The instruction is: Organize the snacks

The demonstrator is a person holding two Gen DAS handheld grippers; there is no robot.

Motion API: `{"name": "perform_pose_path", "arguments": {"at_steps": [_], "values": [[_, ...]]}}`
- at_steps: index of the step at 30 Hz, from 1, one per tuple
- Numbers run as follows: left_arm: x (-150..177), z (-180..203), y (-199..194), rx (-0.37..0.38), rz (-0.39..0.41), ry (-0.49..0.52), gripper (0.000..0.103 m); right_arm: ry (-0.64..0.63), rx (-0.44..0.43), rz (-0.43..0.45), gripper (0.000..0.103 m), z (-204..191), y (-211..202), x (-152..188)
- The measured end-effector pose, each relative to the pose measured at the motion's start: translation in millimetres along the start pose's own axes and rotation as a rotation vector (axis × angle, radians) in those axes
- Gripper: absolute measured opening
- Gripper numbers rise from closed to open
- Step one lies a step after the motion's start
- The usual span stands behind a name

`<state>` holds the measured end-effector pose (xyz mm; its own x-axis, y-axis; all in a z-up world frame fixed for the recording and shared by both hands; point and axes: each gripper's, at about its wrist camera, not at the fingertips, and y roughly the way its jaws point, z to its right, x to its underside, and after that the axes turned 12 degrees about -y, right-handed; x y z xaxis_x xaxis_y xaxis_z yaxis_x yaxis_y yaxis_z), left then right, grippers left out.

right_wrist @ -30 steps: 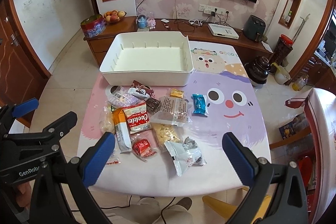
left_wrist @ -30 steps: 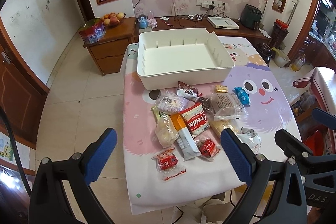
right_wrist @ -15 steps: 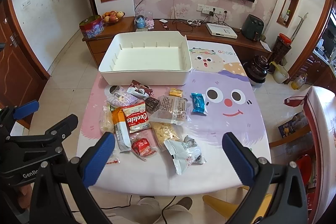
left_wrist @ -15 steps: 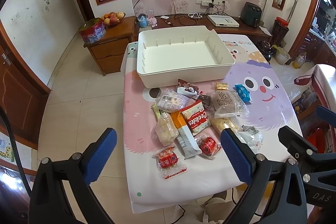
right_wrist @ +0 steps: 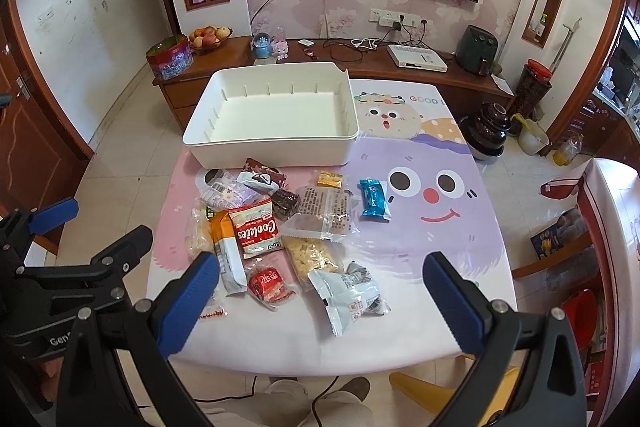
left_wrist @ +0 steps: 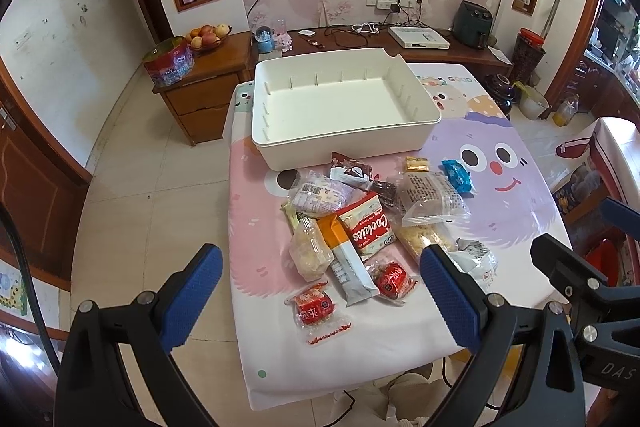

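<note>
While both tools hang above the near edge of the cartoon-printed tablecloth (right_wrist: 460, 227), the left gripper (left_wrist: 320, 291) and right gripper (right_wrist: 320, 295) stand spread wide, holding nothing, presumably poised to choose a first packet. The crinkly plastic snack packets (right_wrist: 288, 227) lie heaped at the table's middle, just near of the empty, white, rectangular plastic bin (right_wrist: 276, 147) with ribbed inner walls, likely their destination. A glossy red-and-white cookie bag (right_wrist: 256, 231) overlaps an orange-and-grey bar; a blue wrapper (right_wrist: 374, 198) lies apart, right.
</note>
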<state>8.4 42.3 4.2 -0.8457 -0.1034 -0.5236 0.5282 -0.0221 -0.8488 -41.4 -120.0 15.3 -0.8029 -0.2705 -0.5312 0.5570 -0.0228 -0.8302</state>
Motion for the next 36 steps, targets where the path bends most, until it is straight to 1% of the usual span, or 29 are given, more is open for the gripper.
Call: {"name": "perform_pose_path", "arguments": {"at_steps": [17,24,31,36], "values": [[-5.9,-10.6,5.8,0.020,-0.016,-0.001,0.099,0.000,0.011,0.001,0.101,-0.3,-0.7,-0.9],[-6.5,-17.7,6.2,0.009,0.003,-0.015,0.099,-0.007,0.005,0.002,0.100,-4.4,-1.2,-3.0],[-9.0,-25.7,13.9,-0.006,-0.011,-0.044,0.098,-0.029,-0.024,-0.007,0.100,-12.1,5.8,-11.0],[-14.9,-26.0,21.2,-0.015,-0.029,-0.054,0.098,-0.043,-0.052,-0.022,0.099,-14.7,18.2,-21.4]]}}
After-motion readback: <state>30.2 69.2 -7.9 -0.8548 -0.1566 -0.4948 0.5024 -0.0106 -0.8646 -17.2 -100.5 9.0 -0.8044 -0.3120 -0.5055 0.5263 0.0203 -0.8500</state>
